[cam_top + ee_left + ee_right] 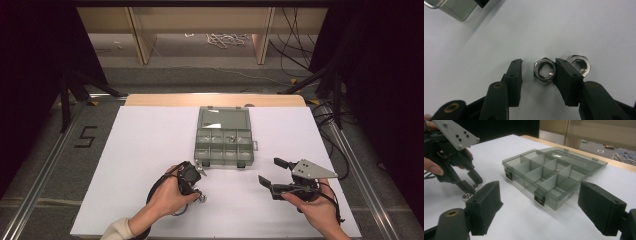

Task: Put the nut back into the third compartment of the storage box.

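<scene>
Two steel hex nuts [544, 69] flat on white

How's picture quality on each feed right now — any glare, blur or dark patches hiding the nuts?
High view: surroundings dark, white table evenly lit, nuts tiny beside the left tongs. Left gripper view: sharp on both hex nuts, bright glints on their rims, soft shadows, box corner blurred. Right gripper view: compartment box clear, its own tongs near and soft.

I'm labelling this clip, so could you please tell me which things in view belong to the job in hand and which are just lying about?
In the job:
- hex nut between the left gripper jaws, one jaw touching it
- second hex nut beside it
- open compartment box
- right gripper, jaws open

Lying about:
- white cord on the floor
- black cables
</scene>
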Available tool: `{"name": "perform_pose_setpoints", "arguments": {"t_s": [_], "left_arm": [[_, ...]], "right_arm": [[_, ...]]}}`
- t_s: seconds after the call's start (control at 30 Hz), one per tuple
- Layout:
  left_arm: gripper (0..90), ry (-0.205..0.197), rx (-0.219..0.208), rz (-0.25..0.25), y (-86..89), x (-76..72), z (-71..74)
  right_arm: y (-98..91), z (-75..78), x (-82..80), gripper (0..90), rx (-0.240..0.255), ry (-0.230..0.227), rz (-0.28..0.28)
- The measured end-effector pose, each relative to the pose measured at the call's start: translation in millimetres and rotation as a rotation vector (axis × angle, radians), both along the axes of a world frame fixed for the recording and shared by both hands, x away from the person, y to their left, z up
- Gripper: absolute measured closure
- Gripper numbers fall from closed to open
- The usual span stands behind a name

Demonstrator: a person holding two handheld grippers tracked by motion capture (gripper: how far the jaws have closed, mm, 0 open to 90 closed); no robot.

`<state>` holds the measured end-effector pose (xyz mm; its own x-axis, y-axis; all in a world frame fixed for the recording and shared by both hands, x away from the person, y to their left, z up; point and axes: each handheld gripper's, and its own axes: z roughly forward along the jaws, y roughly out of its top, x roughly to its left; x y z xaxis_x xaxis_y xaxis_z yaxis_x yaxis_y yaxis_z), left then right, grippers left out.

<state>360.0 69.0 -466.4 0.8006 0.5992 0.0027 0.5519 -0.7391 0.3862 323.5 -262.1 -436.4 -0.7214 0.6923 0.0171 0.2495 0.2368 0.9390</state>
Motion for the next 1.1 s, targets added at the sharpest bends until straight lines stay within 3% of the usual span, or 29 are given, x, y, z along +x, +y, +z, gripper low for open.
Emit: {"name": "perform_pose_setpoints", "arguments": {"t_s": [0.13,0.33,1.0,1.03,1.1], "left_arm": [[62.6,0.017,0.026,-0.016,-0.6,0.4,2.1],[69.8,0.025,0.006,0.016,-3.2,-1.3,1.4],[70.2,0.028,0.006,0.036,-1.0,-1.9,2.4],[70.2,0.028,0.005,0.038,-1.0,-1.9,2.5],[70.2,0.027,0.006,0.037,-0.9,-2.0,2.6]], "right_arm": [[0.6,-0.5,0.2,19.2,0.007,-0.004,-0.001],[0.7,-0.6,0.2,19.2,0.007,-0.003,0.000],[-0.1,0.1,-0.1,19.3,-0.002,0.001,-0.001],[0.3,0.2,-1.2,19.3,0.005,0.024,0.001],[-0.5,0.7,-1.4,19.3,-0.004,0.024,-0.002]]}}
